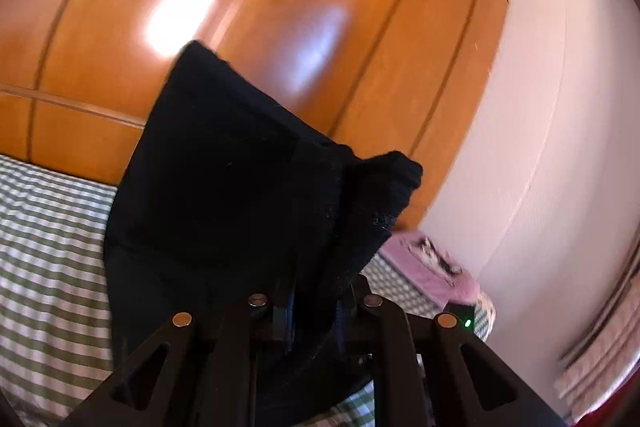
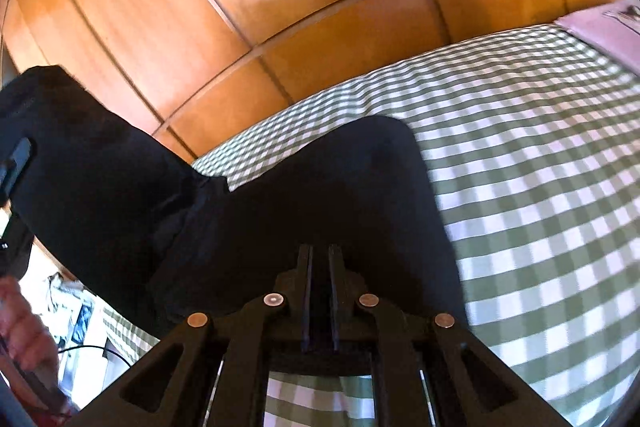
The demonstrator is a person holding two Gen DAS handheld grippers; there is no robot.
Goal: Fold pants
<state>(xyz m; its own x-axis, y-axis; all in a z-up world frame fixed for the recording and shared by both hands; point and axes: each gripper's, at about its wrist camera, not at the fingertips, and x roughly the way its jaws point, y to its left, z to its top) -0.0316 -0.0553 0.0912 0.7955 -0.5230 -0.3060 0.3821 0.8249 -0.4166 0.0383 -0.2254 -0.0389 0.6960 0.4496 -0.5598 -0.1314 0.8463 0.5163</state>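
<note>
I see the black pants (image 1: 224, 187) lifted off the bed's green-and-white checked cover (image 1: 48, 247), with both tools gripping them. My left gripper (image 1: 312, 311) is pinched narrow on a bunched edge of the cloth, which stands up in front of the lens and flops over toward the white wall (image 1: 560, 107). In the right wrist view, my right gripper (image 2: 320, 259) has its two fingers (image 2: 306, 287) drawn close together, with the dark fabric passing between them, so it is clamped on the pants (image 2: 320, 187) too. From there the cloth stretches away across the checked cover (image 2: 540, 187) and rises on the side far from the pink pillow (image 2: 604, 31), up to where the other tool holds it. Behind the bed stands the glossy orange wooden wardrobe (image 2: 240, 7). The pink pillow (image 1: 424, 263) lies on the cover near the wall.
</note>
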